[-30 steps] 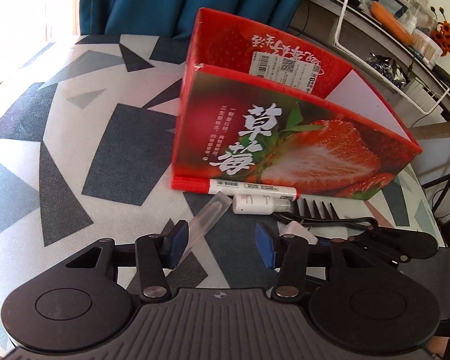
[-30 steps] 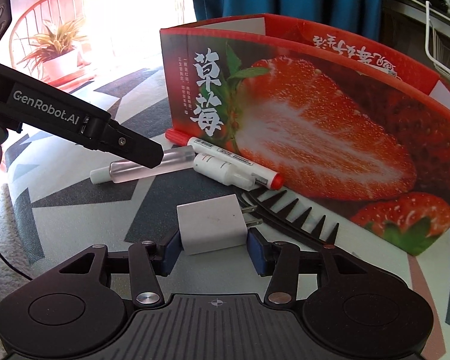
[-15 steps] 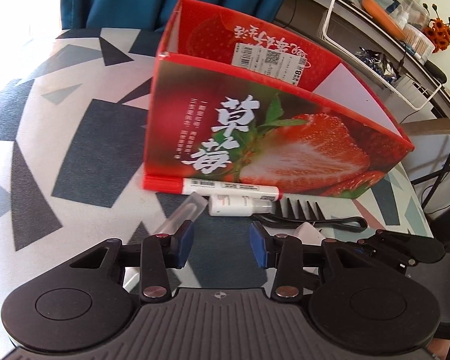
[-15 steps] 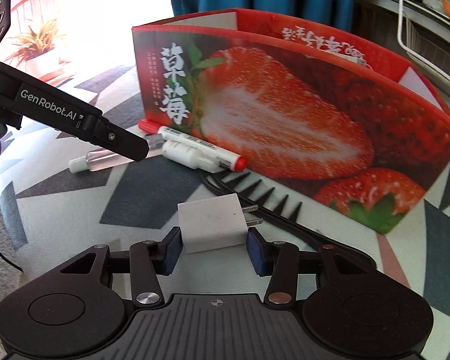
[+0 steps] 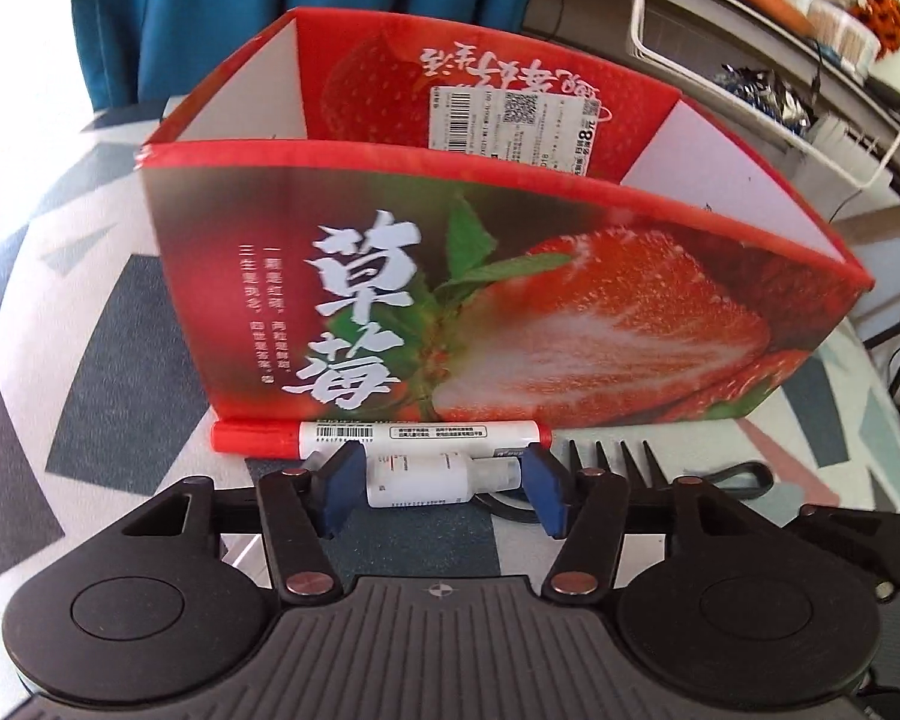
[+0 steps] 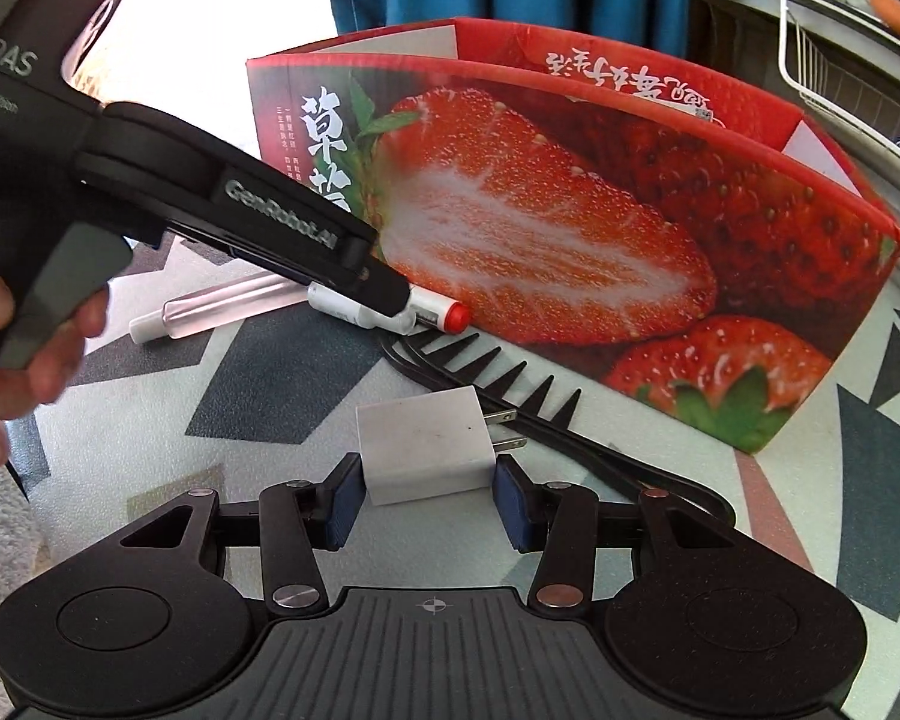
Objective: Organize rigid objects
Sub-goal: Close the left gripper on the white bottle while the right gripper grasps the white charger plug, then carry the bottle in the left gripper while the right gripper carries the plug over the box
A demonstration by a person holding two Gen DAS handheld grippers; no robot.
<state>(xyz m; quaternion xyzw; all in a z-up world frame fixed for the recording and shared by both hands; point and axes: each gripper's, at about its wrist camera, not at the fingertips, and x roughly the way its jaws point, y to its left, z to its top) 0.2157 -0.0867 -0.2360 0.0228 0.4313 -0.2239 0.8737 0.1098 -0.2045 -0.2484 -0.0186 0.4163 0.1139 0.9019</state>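
My left gripper (image 5: pixel 441 483) hovers low over a small white bottle (image 5: pixel 417 480) that lies lengthwise between its blue pads. The jaws are opening and neither pad presses on the bottle. A red-capped white marker (image 5: pixel 390 437) lies just beyond, against the strawberry box (image 5: pixel 510 312). A black comb (image 5: pixel 624 462) lies to the right. My right gripper (image 6: pixel 429 498) is shut on a white plug-in charger (image 6: pixel 426 450), prongs pointing right. In the right wrist view the left gripper (image 6: pixel 390 300) covers the bottle, and a clear tube (image 6: pixel 222 315) with a white cap lies on the table.
The open-topped red strawberry box (image 6: pixel 570 228) stands on a round table with a grey and white geometric cloth (image 5: pixel 108 360). A blue curtain hangs behind. A white wire rack (image 5: pixel 750 96) and cluttered shelf are at the back right. A hand (image 6: pixel 24 360) holds the left gripper.
The left gripper has moved right, from the clear tube to over the white bottle, and its jaws narrowed then widened. The tube stays on the table. The right gripper still holds the charger.
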